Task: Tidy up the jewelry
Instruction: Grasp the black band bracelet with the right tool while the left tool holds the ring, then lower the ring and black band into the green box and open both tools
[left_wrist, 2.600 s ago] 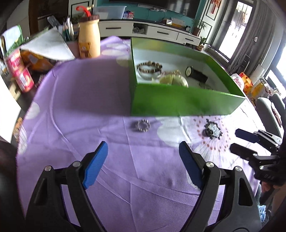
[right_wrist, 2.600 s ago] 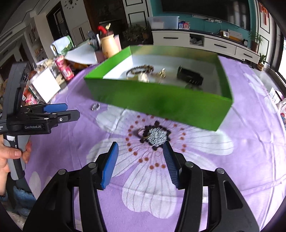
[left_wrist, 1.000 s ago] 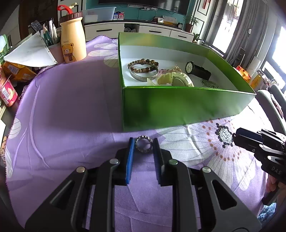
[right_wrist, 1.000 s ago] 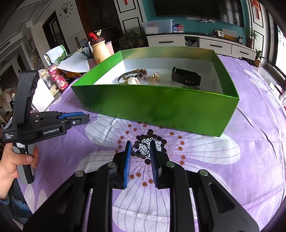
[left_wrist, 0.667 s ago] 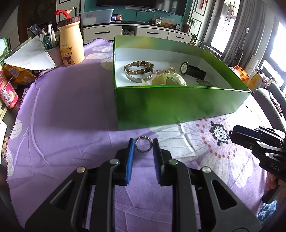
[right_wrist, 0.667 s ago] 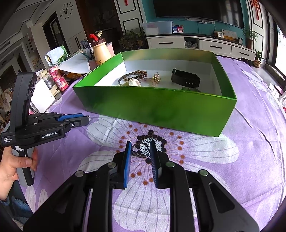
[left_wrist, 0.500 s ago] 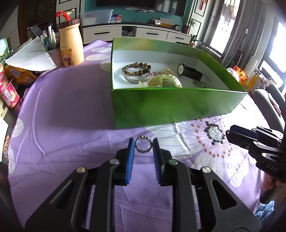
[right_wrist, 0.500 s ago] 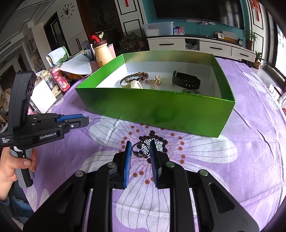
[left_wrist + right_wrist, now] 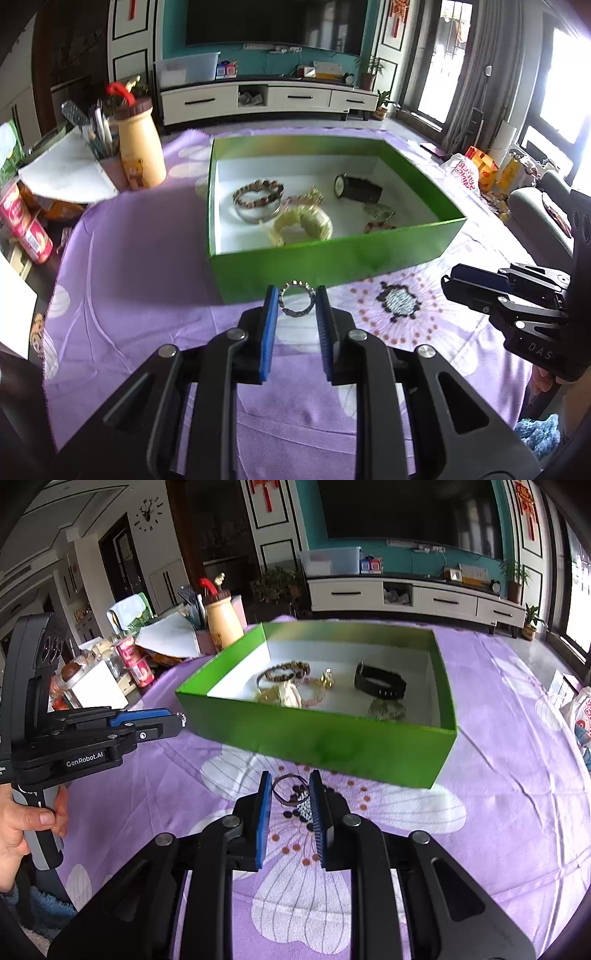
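Two grippers: both loaded, one piece of jewelry each, both lifted short of the box's near wall.
Left gripper (image 9: 295,308): jaws closed on a studded ring (image 9: 295,303); ring sits at the very tips of the blue pads, hoop facing the camera.
Right gripper (image 9: 290,796): jaws closed on a plain band (image 9: 287,789), also at the pad tips, hoop tilted.
Why held so: tip grip probably suits small hoops picked off cloth; it also leaves them free to drop straight out when the jaws part. Judged, not seen.
Grip risk: little pad contact on either hoop; a twist could pop one loose.
Green box (image 9: 332,254): open top, white floor, stands on the purple flowered cloth (image 9: 129,258).
Box contents: beaded bracelet (image 9: 258,192) over a silver bangle, left rear; pale yellow bangle (image 9: 301,225) near the front wall; black watch (image 9: 356,186) toward the right rear; gold chain piece and two small items, too blurred to name.
Free floor: right part of the box, beyond the watch.
Step in hand: carry both rings over the near wall and release inside.
Off-task clutter: yellow bear bottle (image 9: 140,147), pen cup, snack cans at the left table edge.
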{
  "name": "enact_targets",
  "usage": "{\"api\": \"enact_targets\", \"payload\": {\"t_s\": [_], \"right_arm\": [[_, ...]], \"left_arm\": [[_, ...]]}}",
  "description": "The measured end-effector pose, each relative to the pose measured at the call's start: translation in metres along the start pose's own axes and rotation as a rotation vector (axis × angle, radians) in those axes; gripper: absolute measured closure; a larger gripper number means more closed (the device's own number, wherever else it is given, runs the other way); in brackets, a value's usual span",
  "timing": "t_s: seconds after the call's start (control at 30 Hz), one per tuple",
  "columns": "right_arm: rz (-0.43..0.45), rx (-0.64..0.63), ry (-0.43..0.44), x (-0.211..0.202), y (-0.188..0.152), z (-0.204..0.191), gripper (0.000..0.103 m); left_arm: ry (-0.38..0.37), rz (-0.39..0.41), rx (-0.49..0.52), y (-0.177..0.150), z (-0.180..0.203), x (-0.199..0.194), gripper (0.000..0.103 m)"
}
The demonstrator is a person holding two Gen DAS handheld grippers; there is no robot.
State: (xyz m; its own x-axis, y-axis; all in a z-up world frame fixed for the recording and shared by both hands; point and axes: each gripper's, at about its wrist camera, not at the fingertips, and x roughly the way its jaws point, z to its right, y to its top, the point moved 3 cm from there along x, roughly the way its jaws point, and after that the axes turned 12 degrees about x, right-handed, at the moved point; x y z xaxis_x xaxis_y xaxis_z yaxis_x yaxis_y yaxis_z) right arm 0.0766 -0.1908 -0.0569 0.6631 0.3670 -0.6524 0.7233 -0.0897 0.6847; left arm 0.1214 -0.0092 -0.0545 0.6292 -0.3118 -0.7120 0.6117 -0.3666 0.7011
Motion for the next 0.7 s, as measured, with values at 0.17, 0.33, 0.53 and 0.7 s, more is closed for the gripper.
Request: {"api": "enact_targets", "payload": {"t_s": [0.17, 0.33, 0.53, 0.7], "right_arm": [[0.031, -0.014, 0.006, -0.010, 0.011, -0.004, 0.082], [0.055, -0.022, 0.006, -0.014, 0.023, -0.004, 0.082], [0.078, -0.024, -0.004, -0.013, 0.038, -0.001, 0.082], [0.087, -0.017, -0.002, -0.009, 0.048, 0.001, 0.083]], "left_arm": [[0.003, 0.022, 0.013, 0.013, 0.003, -0.008, 0.083], [0.010, 0.031, 0.013, 0.026, 0.002, -0.008, 0.083], [0.017, 0.041, 0.018, 0.042, 0.000, -0.008, 0.083], [0.019, 0.043, 0.021, 0.053, -0.002, -0.003, 0.083]]}}
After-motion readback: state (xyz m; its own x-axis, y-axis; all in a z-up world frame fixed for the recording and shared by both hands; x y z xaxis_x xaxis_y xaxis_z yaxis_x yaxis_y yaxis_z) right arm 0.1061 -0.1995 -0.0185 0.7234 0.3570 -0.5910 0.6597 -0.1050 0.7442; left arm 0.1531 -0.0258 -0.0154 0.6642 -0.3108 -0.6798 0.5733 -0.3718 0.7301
